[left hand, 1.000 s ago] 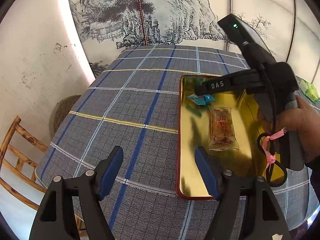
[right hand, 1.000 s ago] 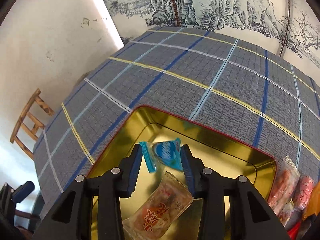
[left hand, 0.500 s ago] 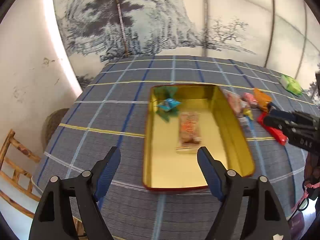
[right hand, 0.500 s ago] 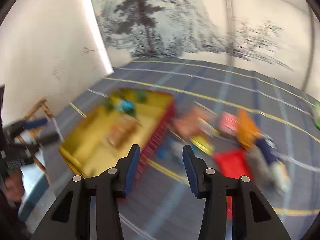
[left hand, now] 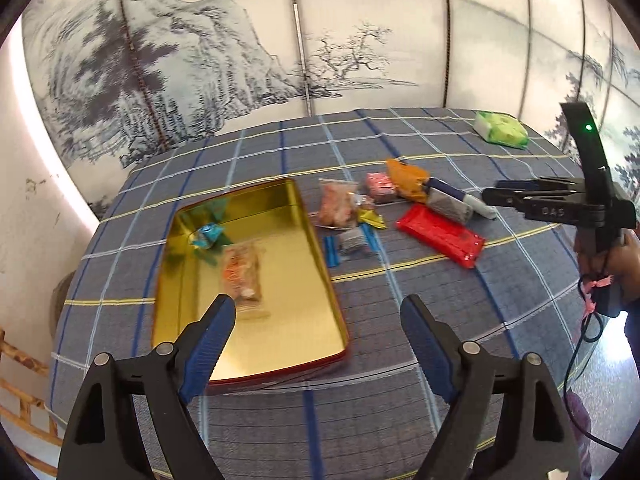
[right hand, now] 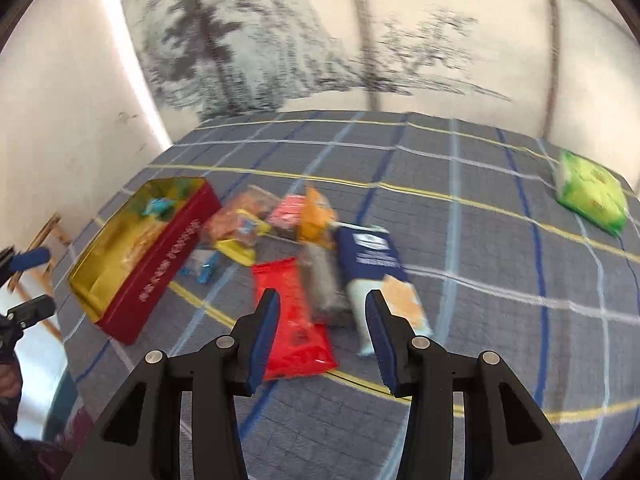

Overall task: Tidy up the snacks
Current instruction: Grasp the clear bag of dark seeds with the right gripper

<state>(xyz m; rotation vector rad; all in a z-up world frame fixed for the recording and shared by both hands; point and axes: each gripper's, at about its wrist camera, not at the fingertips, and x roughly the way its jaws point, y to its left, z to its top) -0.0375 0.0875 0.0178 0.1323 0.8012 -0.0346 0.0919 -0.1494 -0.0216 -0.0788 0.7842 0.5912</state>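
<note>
A gold tin with red sides [left hand: 280, 328] [right hand: 160, 276] lies on the checked tablecloth. Inside it lie a blue candy [left hand: 206, 236] and a clear pack of orange snacks [left hand: 242, 274]. Right of the tin is a loose pile of snacks: a red pack [left hand: 440, 234] [right hand: 294, 320], a grey pack [right hand: 322, 284], a navy pack [right hand: 370, 254], an orange pack [left hand: 406, 174] and small sweets. My left gripper [left hand: 318, 332] is open and empty, above the tin's near right edge. My right gripper [right hand: 320, 328] is open and empty, over the red and grey packs; it also shows in the left wrist view [left hand: 496, 196].
A green pack [left hand: 500, 130] [right hand: 590, 194] lies apart at the far right of the table. A painted folding screen stands behind the table. A wooden chair [left hand: 16, 364] is beyond the table's left edge. The tablecloth [left hand: 400, 420] hangs over the near edge.
My right gripper has left the tin, where it released the blue candy, and swung right over the snack pile. My left gripper has pulled back and turned right.
</note>
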